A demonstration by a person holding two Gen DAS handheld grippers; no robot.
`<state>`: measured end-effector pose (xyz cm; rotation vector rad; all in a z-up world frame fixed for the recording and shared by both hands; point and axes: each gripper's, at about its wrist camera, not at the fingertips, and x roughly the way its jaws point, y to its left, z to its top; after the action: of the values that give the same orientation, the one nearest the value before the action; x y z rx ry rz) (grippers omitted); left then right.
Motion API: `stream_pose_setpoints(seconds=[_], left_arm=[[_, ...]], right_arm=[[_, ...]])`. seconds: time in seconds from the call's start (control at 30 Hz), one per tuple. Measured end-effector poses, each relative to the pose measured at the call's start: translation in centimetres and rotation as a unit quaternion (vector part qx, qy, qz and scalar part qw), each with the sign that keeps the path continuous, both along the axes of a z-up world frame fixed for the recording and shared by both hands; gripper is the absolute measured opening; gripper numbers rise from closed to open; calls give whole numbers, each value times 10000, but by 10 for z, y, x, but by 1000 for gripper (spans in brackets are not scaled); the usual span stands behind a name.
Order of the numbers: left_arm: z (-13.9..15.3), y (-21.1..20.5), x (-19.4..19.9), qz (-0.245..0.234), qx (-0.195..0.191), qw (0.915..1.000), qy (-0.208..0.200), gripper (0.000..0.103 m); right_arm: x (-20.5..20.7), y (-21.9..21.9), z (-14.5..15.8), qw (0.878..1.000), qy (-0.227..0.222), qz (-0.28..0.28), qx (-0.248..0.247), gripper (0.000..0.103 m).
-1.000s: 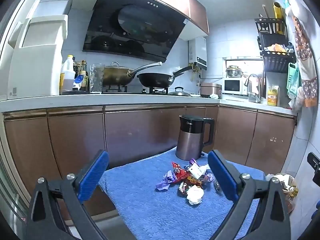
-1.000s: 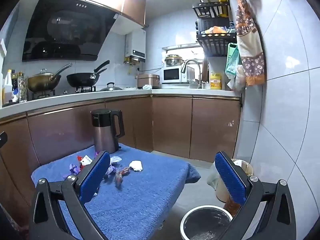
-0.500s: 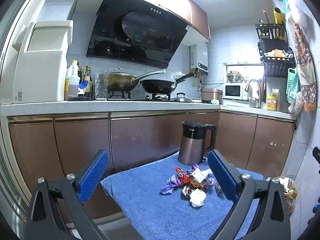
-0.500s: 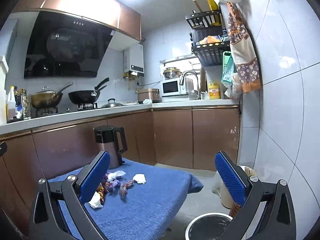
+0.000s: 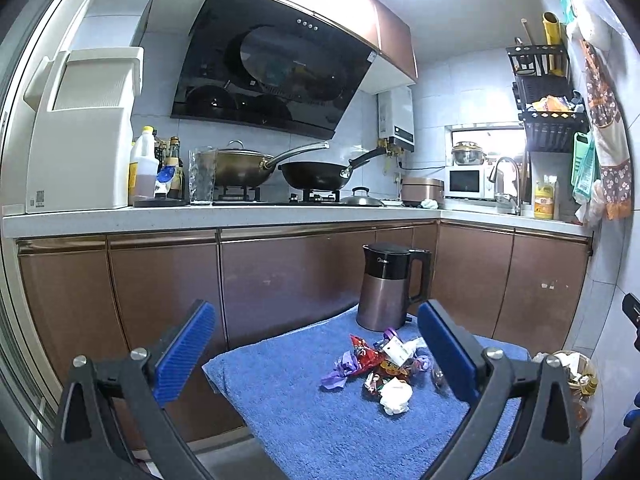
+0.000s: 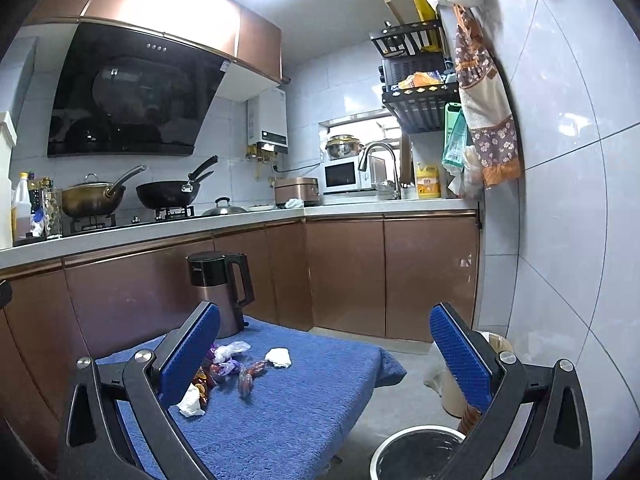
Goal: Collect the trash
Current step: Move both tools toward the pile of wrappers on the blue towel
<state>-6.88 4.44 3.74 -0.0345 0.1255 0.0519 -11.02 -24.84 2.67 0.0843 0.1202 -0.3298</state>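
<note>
On a low table draped with a blue towel [image 5: 328, 424], a heap of candy wrappers [image 5: 376, 364] lies beside a crumpled white tissue [image 5: 396, 394], in front of an upright electric kettle [image 5: 390, 286] with its lid shut. A second white tissue [image 6: 279, 357] sits apart toward the towel's far edge in the right wrist view. On the floor just beside the table stands a round metal bin [image 6: 416, 454] with a clear liner; its contents are hard to make out and its lower rim is cut off by the frame. Behind it, a lighter bin [image 6: 452, 384] is largely hidden by the right gripper's finger. The left gripper [image 5: 312, 354] hovers above the towel's near side with fingers wide apart, holding nothing. The right gripper [image 6: 324, 354] likewise has its fingers spread and empty; its left finger covers part of the wrappers. On the counter, a lidded pot [image 5: 240, 166] and a black wok [image 5: 316, 174] rest on the stove; what they hold is not visible.
</note>
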Motion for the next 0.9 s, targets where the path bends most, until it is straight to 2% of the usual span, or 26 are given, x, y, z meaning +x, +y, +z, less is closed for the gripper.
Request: stream_pose_setpoints(seconds=[0.6, 0.77, 0.9], left_arm=[[-14, -14, 21, -106, 162, 9995, 268, 102], [-26, -16, 42, -272, 89, 9981, 540, 102], [-44, -16, 71, -640, -48, 9929, 1003, 102]], right_arm=[[13, -10, -11, 9999, 104, -72, 3, 103], [28, -18, -22, 9993, 312, 9, 189, 103], [50, -25, -39, 9965, 695, 193, 424, 103]])
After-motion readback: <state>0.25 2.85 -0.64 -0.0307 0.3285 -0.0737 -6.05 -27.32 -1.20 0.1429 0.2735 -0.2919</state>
